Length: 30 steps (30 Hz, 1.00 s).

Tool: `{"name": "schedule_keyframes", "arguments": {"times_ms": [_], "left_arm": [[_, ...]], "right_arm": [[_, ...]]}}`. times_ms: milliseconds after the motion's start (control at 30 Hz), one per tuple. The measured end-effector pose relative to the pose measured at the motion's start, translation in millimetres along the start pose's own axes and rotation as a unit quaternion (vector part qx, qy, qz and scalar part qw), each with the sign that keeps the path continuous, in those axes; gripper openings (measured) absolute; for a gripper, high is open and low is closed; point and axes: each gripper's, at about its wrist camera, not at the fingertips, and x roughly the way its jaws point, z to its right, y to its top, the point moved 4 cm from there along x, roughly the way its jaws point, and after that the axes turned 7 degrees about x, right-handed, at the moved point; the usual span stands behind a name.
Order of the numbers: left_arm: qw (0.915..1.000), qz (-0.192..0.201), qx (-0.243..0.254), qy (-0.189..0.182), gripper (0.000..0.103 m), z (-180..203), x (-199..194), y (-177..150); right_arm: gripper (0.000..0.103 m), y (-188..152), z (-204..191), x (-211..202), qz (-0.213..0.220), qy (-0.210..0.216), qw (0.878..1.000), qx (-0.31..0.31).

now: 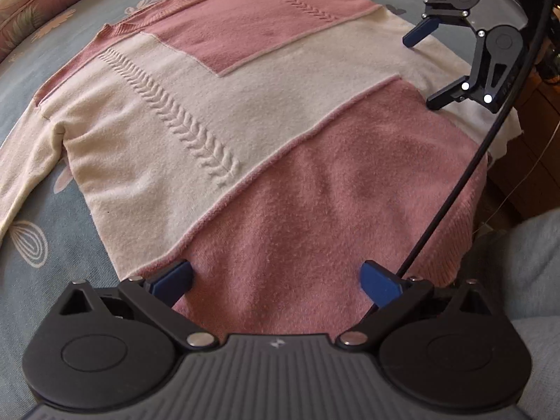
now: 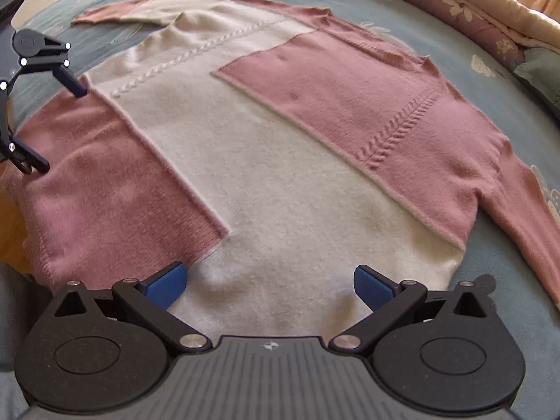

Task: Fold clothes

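Note:
A knitted sweater [image 1: 245,105] in pink and cream blocks lies spread flat, front up, on a blue flowered bedspread [image 1: 35,262]. Its hem is nearest to me and both sleeves stretch out to the sides. My left gripper [image 1: 278,281] is open over the pink hem corner, with nothing between its blue fingers. My right gripper [image 2: 269,285] is open over the cream part of the hem [image 2: 280,297]. Each shows in the other's view: the right gripper [image 1: 420,71] at the sweater's right edge, the left gripper [image 2: 57,129] at its left edge.
A rolled flowered quilt [image 2: 472,10] lies along the far side of the bed. Wooden furniture [image 1: 535,161] stands beyond the bed's right edge. A black cable [image 1: 455,182] runs across the sweater's right side. Grey-blue fabric [image 1: 525,262] sits at the near right.

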Motion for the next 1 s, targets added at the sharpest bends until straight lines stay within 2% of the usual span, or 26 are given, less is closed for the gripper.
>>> {"name": "schedule_keyframes", "arguments": {"times_ms": [133,267,367,433,533,633,700,767,900,1000], "left_arm": [[0.9998,-0.013,0.013,-0.009,0.101,7,-12,-9],[0.9994,0.032,0.013,-0.004,0.101,6,-10,15],[0.9985,0.052,0.018,0.0,0.101,10,6,35],[0.9988,0.042,0.025,-0.001,0.101,14,17,34],[0.9984,0.044,0.035,-0.005,0.102,18,8,13],[0.9995,-0.002,0.03,-0.014,0.102,14,-2,-3],[0.9992,-0.004,0.033,-0.021,0.1,12,-11,-2],[0.9992,0.013,0.027,-0.024,0.1,10,-17,6],[0.9992,0.034,0.02,-0.006,0.1,3,-4,28],[0.9995,0.014,0.027,0.006,0.101,-2,12,22]], "right_arm": [[0.103,-6,-11,-11,0.016,-0.005,1.0,-0.018],[0.103,3,-34,-21,0.053,0.029,0.996,-0.066],[0.103,15,-55,-17,0.075,0.061,0.991,-0.097],[0.103,13,-62,-8,0.056,0.073,0.989,-0.115],[0.103,-9,-55,-9,0.039,0.091,0.988,-0.12],[0.103,-32,-41,-21,0.0,0.081,0.989,-0.123],[0.103,-41,-38,-27,-0.026,0.067,0.988,-0.134],[0.103,-39,-38,-34,-0.007,0.071,0.988,-0.136],[0.103,-16,-40,-27,0.027,0.066,0.991,-0.115],[0.103,-9,-33,-12,0.024,0.062,0.993,-0.096]]}}
